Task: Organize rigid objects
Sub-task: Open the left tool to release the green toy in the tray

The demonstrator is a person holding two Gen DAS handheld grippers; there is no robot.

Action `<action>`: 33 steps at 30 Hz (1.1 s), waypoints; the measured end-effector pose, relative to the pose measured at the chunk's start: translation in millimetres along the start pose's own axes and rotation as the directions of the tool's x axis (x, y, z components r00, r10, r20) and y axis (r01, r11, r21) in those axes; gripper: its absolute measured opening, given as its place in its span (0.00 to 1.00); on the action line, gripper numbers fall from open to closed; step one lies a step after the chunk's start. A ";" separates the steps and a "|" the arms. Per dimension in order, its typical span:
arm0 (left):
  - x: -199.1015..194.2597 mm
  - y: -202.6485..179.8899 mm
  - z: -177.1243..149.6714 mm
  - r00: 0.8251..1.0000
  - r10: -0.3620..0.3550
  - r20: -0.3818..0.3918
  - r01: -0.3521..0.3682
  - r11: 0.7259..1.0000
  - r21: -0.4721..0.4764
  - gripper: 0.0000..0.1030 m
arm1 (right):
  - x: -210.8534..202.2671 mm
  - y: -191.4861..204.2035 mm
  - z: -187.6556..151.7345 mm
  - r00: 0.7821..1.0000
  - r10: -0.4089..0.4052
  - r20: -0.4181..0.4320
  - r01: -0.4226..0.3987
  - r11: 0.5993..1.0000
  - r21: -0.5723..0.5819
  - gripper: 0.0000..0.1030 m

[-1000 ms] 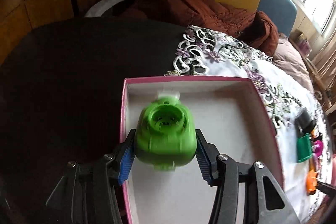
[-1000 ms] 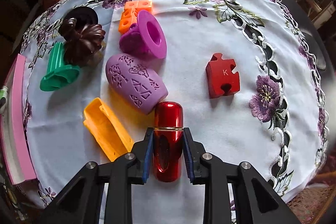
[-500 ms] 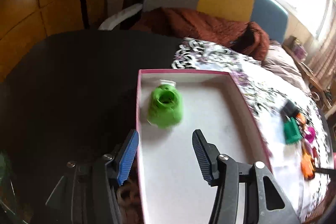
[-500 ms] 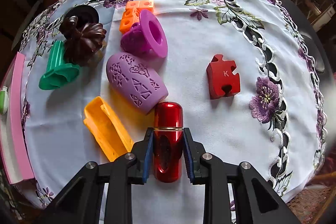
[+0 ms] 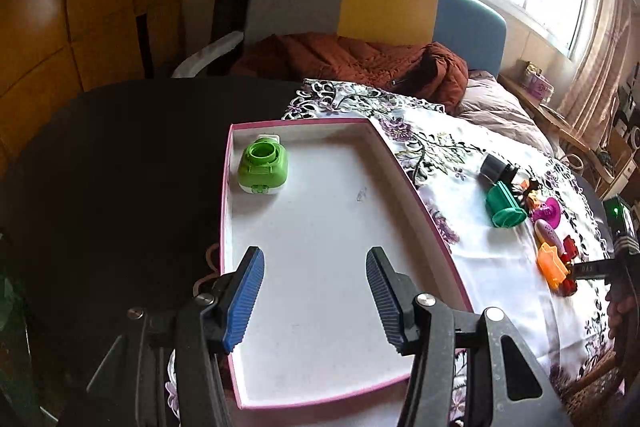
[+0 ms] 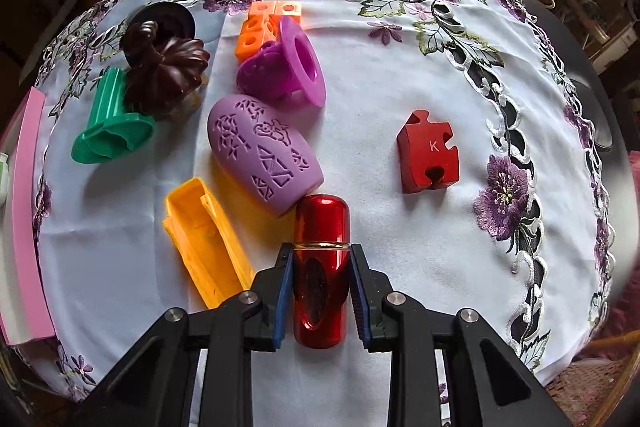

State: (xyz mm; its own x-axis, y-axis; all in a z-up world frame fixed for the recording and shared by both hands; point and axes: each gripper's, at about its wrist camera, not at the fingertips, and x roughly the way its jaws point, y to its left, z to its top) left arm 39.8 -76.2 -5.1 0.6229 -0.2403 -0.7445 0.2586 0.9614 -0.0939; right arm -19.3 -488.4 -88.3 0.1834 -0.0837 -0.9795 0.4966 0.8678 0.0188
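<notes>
A green and white plastic piece (image 5: 262,168) lies in the far left corner of the pink-rimmed white box (image 5: 420,195). My left gripper (image 5: 315,297) hangs open above the near half of that box, nothing between its blue pads. In the right wrist view my right gripper (image 6: 321,291) is shut on a shiny red capsule (image 6: 320,267) that lies on the white embroidered cloth (image 6: 400,75). Beside the capsule lie a purple patterned cup (image 6: 264,151), a yellow channel piece (image 6: 206,241), a red puzzle block (image 6: 428,153), a magenta funnel (image 6: 288,67), an orange block (image 6: 260,29), a green flanged piece (image 6: 112,123) and a dark brown pumpkin shape (image 6: 168,71).
The box sits half on the dark round table (image 5: 112,163), half on the cloth. A sofa with a rust-coloured blanket (image 5: 352,63) stands behind the table. The box's pink edge (image 6: 26,211) shows at the left of the right wrist view. A hand (image 5: 620,311) holds the right gripper at the far right.
My left gripper let go of the green piece, which now rests in the box's far corner, and drew back and upward from it. The right gripper stayed put on the red capsule.
</notes>
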 end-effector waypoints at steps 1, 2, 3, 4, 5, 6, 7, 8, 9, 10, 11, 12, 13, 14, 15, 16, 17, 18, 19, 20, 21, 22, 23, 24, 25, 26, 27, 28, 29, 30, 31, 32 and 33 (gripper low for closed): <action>-1.7 -0.5 -1.5 1.000 0.003 0.002 -0.003 1.000 0.000 0.52 | -0.1 0.9 -0.3 1.000 0.000 0.000 0.000 1.000 0.000 0.27; -3.7 -0.8 -3.1 1.000 0.004 0.004 -0.004 1.000 0.000 0.52 | -0.1 1.3 -0.5 1.000 -0.001 0.001 0.001 1.000 0.000 0.27; -4.3 -1.1 -3.9 1.000 0.006 0.004 -0.006 1.000 -0.001 0.52 | -0.1 1.2 -0.3 1.000 -0.003 0.002 0.003 1.000 -0.001 0.27; -5.2 -0.8 -4.6 1.000 0.007 0.005 -0.007 1.000 -0.003 0.52 | 0.6 3.0 -0.9 1.000 -0.005 0.003 0.005 1.000 -0.003 0.27; -5.3 -0.1 -5.0 1.000 0.005 0.003 -0.005 1.000 -0.005 0.52 | 1.0 4.0 -1.4 1.000 -0.008 0.004 0.008 1.000 -0.005 0.27; -5.7 0.4 -5.9 1.000 0.002 0.001 -0.002 1.000 -0.008 0.52 | 0.8 4.9 -1.8 1.000 -0.011 0.006 0.011 1.000 -0.007 0.27; -6.4 1.2 -6.9 1.000 -0.001 0.000 0.001 1.000 -0.012 0.52 | 1.0 5.2 -2.1 1.000 -0.014 0.007 0.014 1.000 -0.009 0.27; -6.7 2.0 -8.1 1.000 -0.002 -0.003 0.002 1.000 -0.015 0.52 | 1.0 6.2 -2.5 1.000 -0.018 0.010 0.018 1.000 -0.012 0.27; -6.5 2.6 -9.5 1.000 -0.003 -0.007 0.003 1.000 -0.017 0.52 | 1.4 7.8 -3.3 1.000 -0.021 0.012 0.021 1.000 -0.013 0.27; -6.3 3.1 -11.0 1.000 -0.003 -0.010 0.003 1.000 -0.018 0.52 | 1.6 9.1 -3.9 1.000 -0.027 0.016 0.027 1.000 -0.015 0.26; -5.9 3.5 -12.1 1.000 -0.003 -0.012 0.003 1.000 -0.020 0.52 | 2.1 11.1 -4.8 0.999 -0.031 0.018 0.031 0.999 -0.016 0.26; -5.6 4.0 -13.2 1.000 -0.005 -0.015 0.004 1.000 -0.022 0.52 | 2.5 12.4 -5.4 0.999 -0.034 0.020 0.035 0.999 -0.018 0.26; -5.9 4.6 -14.3 1.000 -0.005 -0.015 0.004 1.000 -0.025 0.52 | 2.5 14.2 -5.8 0.999 -0.038 0.022 0.039 0.999 -0.020 0.26; -6.7 5.6 -15.2 1.000 -0.005 -0.014 0.005 1.000 -0.028 0.52 | 2.3 15.8 -6.6 0.999 -0.042 0.024 0.043 0.999 -0.023 0.26; -7.0 6.2 -15.7 1.000 -0.006 -0.014 0.005 1.000 -0.029 0.52 | 1.9 17.2 -7.3 0.999 -0.045 0.026 0.046 0.999 -0.025 0.26; -7.8 6.9 -16.0 1.000 -0.006 -0.014 0.005 1.000 -0.031 0.52 | 1.3 16.8 -8.6 0.999 -0.047 0.027 0.047 0.999 -0.027 0.26; -8.2 7.5 -15.9 1.000 -0.005 -0.012 0.005 1.000 -0.031 0.52 | 1.2 17.7 -9.0 0.998 -0.048 0.027 0.048 0.998 -0.028 0.25; -9.4 8.6 -15.9 1.000 -0.005 -0.008 0.005 0.999 -0.034 0.52 | 1.0 18.0 -9.2 0.999 -0.047 0.027 0.048 0.998 -0.029 0.25; -9.8 9.4 -15.8 1.000 -0.006 -0.006 0.006 0.999 -0.036 0.52 | 0.6 18.5 -9.7 0.999 -0.046 0.027 0.047 0.998 -0.029 0.25; -10.5 10.1 -15.6 1.000 -0.007 -0.005 0.007 0.999 -0.038 0.52 | 0.9 18.3 -9.8 0.999 -0.045 0.026 0.045 0.999 -0.029 0.25; -11.2 10.8 -15.7 1.000 -0.007 -0.003 0.007 0.999 -0.039 0.52 | 0.1 18.9 -10.0 0.999 -0.043 0.025 0.043 0.999 -0.031 0.25; -11.4 11.4 -15.9 1.000 -0.007 -0.002 0.007 0.999 -0.041 0.52 | -0.7 19.0 -10.0 0.999 -0.041 0.024 0.042 0.999 -0.035 0.25; -11.3 11.8 -16.1 1.000 -0.008 -0.004 0.008 0.999 -0.042 0.52 | -1.6 20.2 -10.9 0.999 -0.040 0.025 0.041 0.998 -0.040 0.25; -11.2 12.4 -16.4 1.000 -0.008 -0.006 0.008 0.999 -0.044 0.52 | -2.1 22.2 -12.1 0.999 -0.040 0.026 0.042 0.998 -0.047 0.25; -11.1 13.0 -17.0 1.000 -0.009 -0.007 0.009 0.999 -0.046 0.52 | -2.7 23.7 -13.1 0.999 -0.042 0.026 0.043 0.998 -0.052 0.25; -11.0 13.6 -17.6 1.000 -0.010 -0.008 0.009 0.999 -0.047 0.52 | -3.4 23.8 -14.0 0.999 -0.044 0.028 0.045 0.998 -0.054 0.25; -11.0 13.9 -18.2 1.000 -0.010 -0.009 0.009 0.999 -0.046 0.52 | -3.5 24.0 -14.2 0.999 -0.045 0.029 0.046 0.998 -0.051 0.25; -10.9 14.1 -18.6 1.000 -0.010 -0.011 0.009 0.999 -0.045 0.52 | -3.8 23.1 -14.3 0.999 -0.042 0.031 0.044 0.998 -0.045 0.25; -11.1 14.5 -19.2 1.000 -0.008 -0.012 0.008 0.999 -0.045 0.52 | -4.8 22.3 -14.6 0.999 -0.040 0.035 0.041 0.998 -0.038 0.25; -11.7 15.2 -19.7 1.000 -0.008 -0.010 0.007 0.999 -0.046 0.52 | -7.2 21.1 -14.8 0.998 -0.040 0.044 0.041 0.999 -0.031 0.25; -11.6 16.0 -19.9 1.000 -0.007 -0.011 0.007 0.999 -0.046 0.52 | -10.3 20.3 -14.9 0.998 -0.040 0.055 0.041 0.999 -0.025 0.25; -11.4 16.7 -20.4 1.000 -0.006 -0.011 0.006 0.999 -0.046 0.52 | -13.3 18.1 -16.4 0.997 -0.038 0.065 0.039 0.999 -0.018 0.25; -11.2 17.6 -20.7 1.000 -0.005 -0.012 0.005 0.999 -0.048 0.52 | -16.8 16.6 -16.9 0.996 -0.037 0.076 0.038 0.999 -0.012 0.25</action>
State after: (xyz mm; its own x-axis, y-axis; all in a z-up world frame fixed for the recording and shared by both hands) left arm 22.1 -53.9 -12.1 0.6127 -0.2436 -0.7519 0.2255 0.9657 -0.1291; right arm -28.4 -464.3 -74.9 0.2290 -0.1525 -0.9614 0.4933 0.8696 -0.0204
